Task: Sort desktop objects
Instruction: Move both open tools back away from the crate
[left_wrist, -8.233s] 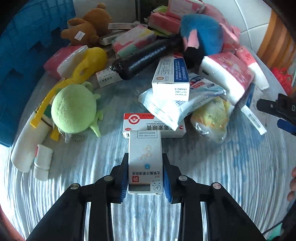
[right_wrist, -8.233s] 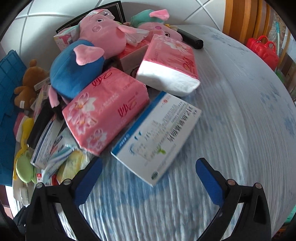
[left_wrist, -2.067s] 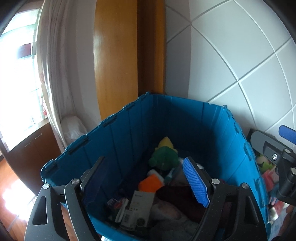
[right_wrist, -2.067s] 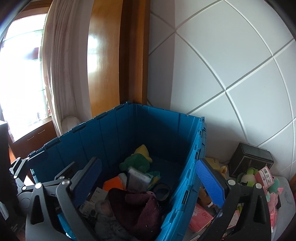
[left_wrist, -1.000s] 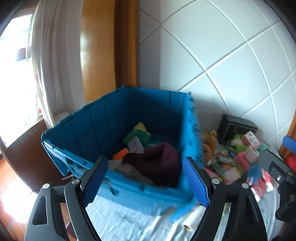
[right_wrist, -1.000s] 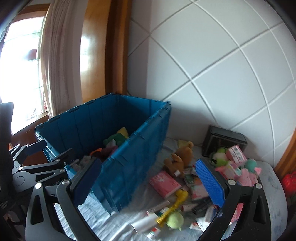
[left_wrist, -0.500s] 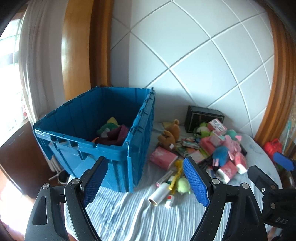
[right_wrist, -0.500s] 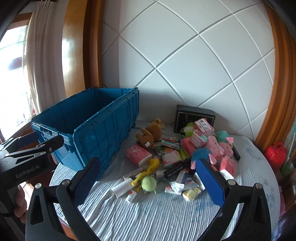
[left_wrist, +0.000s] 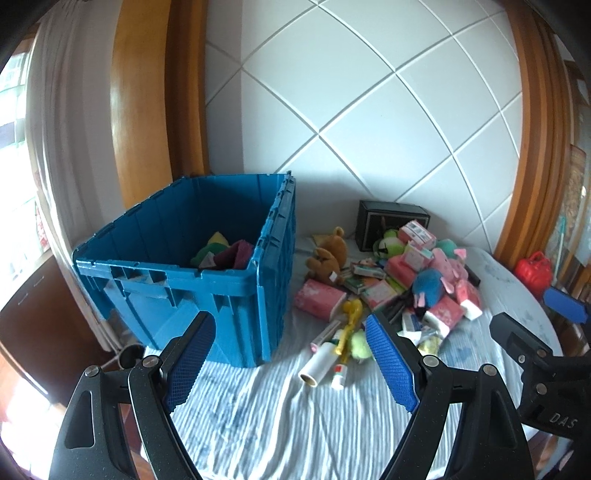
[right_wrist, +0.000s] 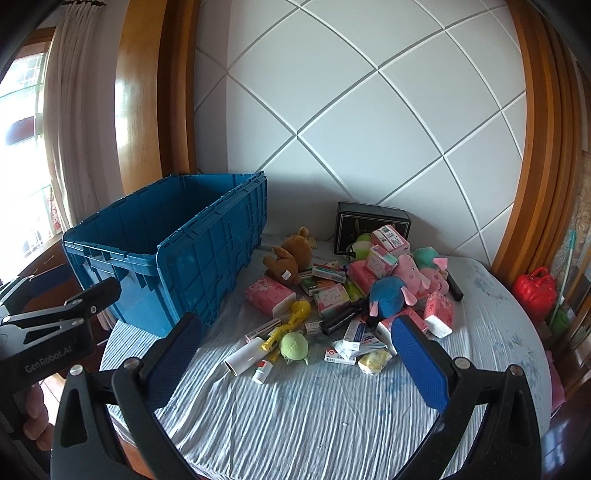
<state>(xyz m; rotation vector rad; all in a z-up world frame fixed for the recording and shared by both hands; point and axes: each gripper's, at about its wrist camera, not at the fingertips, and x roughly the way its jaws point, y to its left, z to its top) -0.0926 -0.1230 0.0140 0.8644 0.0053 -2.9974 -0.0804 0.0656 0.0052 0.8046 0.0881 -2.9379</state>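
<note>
Both grippers pulled back from over the bin since a second ago; whole tabletop now framed. Left gripper (left_wrist: 291, 354) spread wide, nothing held. Right gripper (right_wrist: 295, 354) likewise released and empty. Last drop judged done; next pick to be chosen. Near tabletop edge bare striped cloth (right_wrist: 295, 413). Mid-tabletop: white tube (right_wrist: 245, 356), green plush ball (right_wrist: 294, 345). Beyond, the pile: blue plush (right_wrist: 386, 297), pink tissue pack (right_wrist: 269, 295), brown bear (right_wrist: 290, 260). Blue bin (left_wrist: 207, 291) at left edge, part-filled.
</note>
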